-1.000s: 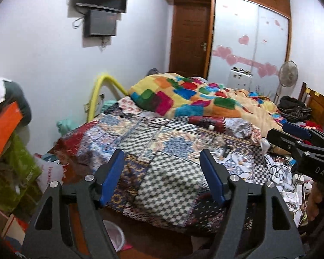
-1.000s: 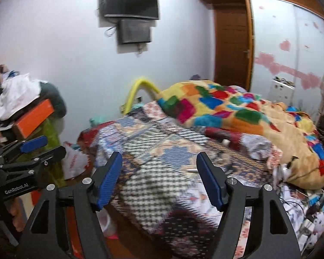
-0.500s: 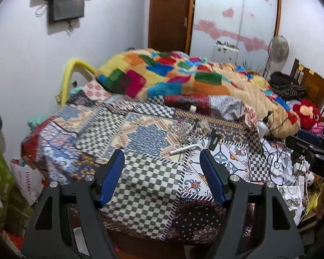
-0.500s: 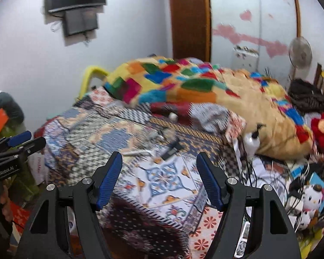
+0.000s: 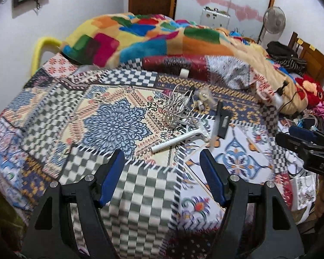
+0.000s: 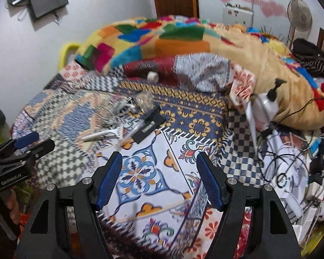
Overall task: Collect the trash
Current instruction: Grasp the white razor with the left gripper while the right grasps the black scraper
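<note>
Left wrist view, both grippers' fingers spread wide and empty, tangled white cable (image 5: pixel 177 108), white razor (image 5: pixel 179 140), black card (image 5: pixel 222 118) on patterned bedspread (image 5: pixel 110 125)

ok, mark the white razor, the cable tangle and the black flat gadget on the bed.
white razor (image 5: pixel 179 139), left wrist view, middle of its handle.
cable tangle (image 5: pixel 177 108), left wrist view, centre of the white bundle.
black flat gadget (image 6: pixel 149 127), right wrist view, its flat top face.
</note>
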`<state>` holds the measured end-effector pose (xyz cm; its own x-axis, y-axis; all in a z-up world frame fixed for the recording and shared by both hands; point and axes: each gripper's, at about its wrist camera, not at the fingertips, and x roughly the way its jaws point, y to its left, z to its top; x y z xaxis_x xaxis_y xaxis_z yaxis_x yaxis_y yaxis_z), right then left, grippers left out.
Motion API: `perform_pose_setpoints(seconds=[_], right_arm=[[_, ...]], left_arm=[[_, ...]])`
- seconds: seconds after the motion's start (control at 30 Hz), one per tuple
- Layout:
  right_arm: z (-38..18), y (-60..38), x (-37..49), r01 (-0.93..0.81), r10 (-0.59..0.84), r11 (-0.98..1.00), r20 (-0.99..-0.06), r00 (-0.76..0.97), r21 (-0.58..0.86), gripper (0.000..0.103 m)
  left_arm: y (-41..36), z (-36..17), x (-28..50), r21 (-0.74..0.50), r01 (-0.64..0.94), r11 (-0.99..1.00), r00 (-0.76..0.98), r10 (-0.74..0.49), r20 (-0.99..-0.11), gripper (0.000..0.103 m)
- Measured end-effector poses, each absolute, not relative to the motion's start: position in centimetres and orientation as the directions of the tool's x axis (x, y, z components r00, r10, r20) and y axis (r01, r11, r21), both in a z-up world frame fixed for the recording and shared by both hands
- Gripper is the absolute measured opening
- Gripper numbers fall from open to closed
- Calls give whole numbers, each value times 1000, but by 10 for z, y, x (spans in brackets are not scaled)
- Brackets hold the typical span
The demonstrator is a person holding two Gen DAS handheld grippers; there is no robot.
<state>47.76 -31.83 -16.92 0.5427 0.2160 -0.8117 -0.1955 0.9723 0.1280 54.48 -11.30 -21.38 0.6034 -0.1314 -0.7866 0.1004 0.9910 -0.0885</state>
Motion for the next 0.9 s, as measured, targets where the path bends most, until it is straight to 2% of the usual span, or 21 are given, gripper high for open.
perform_pose_setpoints(seconds=[0.1, 0.2, 0.4, 0.57, 0.73, 0.9], right_arm=[[-193, -312, 500, -186, 201, 975, -839, 505, 121, 68], [-212, -305, 521, -176, 185, 978, -855, 484, 112, 68], [-231, -292, 548, -174, 190, 977, -865, 464, 121, 69], [-234, -282, 551, -191, 135, 981, -853, 504, 43, 69], [-235, -294, 548, -178, 126, 983, -844, 522, 36, 69], [-232, -320, 542, -152, 101, 988, -850, 517, 24, 69]], left_arm=[[-111, -236, 565, -110, 109, 988, 574, -153, -805, 71], [-109, -252, 579, -131, 128, 983, 556, -180, -811, 58], [-115, -269, 597, -107, 171, 979, 546, -184, -817, 47], [-126, -274, 601, -90, 214, 973, 553, -197, -810, 36], [-137, -274, 596, -116, 263, 958, 521, -242, -819, 24], [-149, -275, 581, -152, 305, 940, 491, -292, -821, 23]])
